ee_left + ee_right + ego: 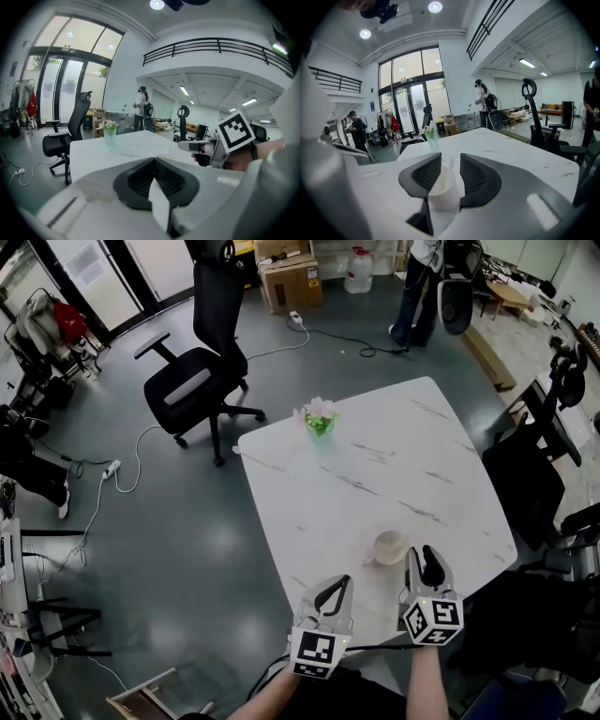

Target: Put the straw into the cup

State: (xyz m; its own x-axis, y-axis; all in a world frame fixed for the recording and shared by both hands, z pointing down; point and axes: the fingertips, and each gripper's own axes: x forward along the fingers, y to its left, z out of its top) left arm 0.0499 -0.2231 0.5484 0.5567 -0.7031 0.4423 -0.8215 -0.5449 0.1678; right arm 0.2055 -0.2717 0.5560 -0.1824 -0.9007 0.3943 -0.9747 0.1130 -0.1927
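A white paper cup (389,546) stands near the front edge of the white marble table (375,465). In the right gripper view the cup (442,197) sits low between the jaws, with a pale straw (449,169) standing slanted inside it. My right gripper (422,555) (450,159) is open, its pads clear of the cup on both sides. My left gripper (343,581) (153,159) hovers left of the cup, its jaws shut, with a white paper strip (159,202) caught between them. The right gripper's marker cube (236,132) shows in the left gripper view.
A small green pot of pale flowers (320,418) stands at the table's far left corner. A black office chair (202,381) is on the floor beyond it; another dark chair (534,474) is by the table's right side. Cables, cardboard boxes (291,277) and a standing person (417,287) lie farther back.
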